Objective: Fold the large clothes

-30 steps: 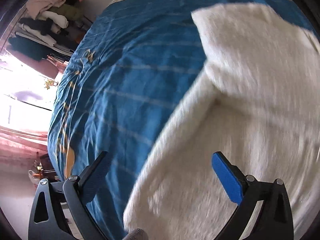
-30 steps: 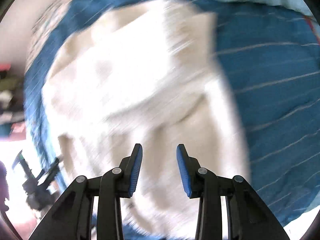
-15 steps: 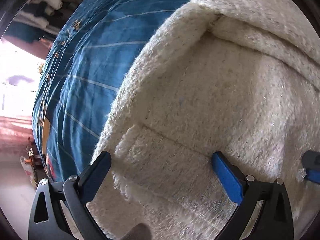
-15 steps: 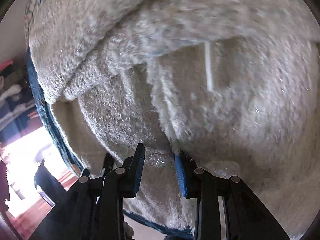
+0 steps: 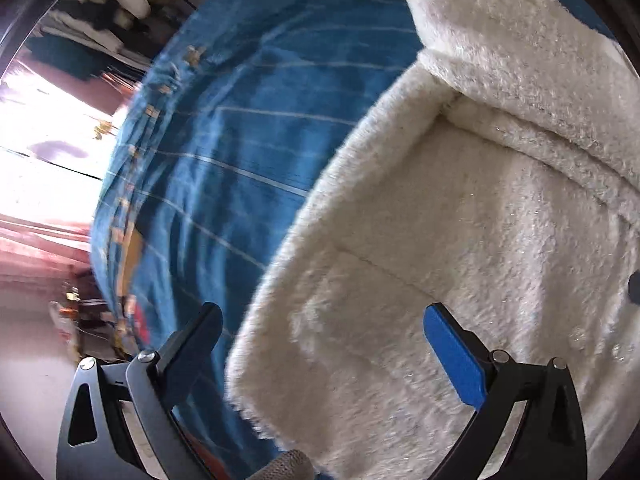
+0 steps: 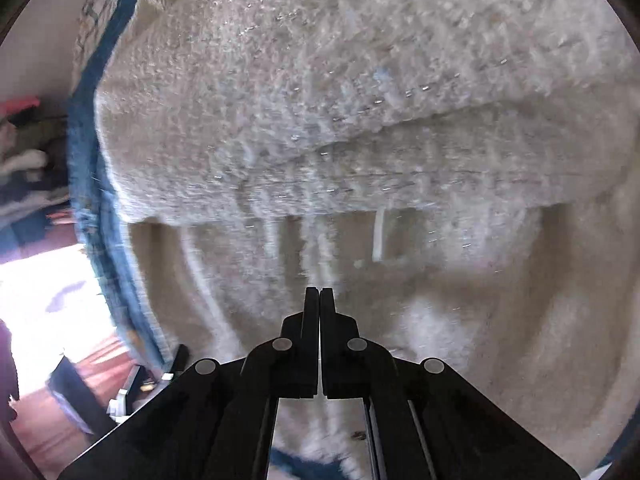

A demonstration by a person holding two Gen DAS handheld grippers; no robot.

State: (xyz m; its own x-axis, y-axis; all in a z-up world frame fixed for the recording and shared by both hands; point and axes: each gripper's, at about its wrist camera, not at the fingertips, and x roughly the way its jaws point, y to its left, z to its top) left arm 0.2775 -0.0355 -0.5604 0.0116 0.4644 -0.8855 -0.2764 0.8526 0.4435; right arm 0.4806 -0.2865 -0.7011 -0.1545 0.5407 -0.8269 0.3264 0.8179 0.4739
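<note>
A large cream fleece coat [image 5: 460, 240] lies on a bed with a blue striped cover [image 5: 224, 152]. Its top part is folded over, so a thick fold edge crosses the right wrist view [image 6: 340, 128]. My left gripper [image 5: 324, 344] is open, with its jaws wide apart over the coat's lower left edge. My right gripper [image 6: 319, 300] is shut on the coat's front edge, and the fabric bunches into ridges at its tips. The coat fills nearly the whole right wrist view.
Piled clothes [image 5: 100, 12] hang on a rack beyond the bed's far left corner. A bright window [image 5: 36, 128] and red floor [image 6: 80, 368] lie to the left. The bed's edge [image 6: 100, 216] runs down the left of the right wrist view.
My right gripper has closed on the coat's front edge, after being open half a second ago. My left gripper has drawn back a little from the coat and stays open.
</note>
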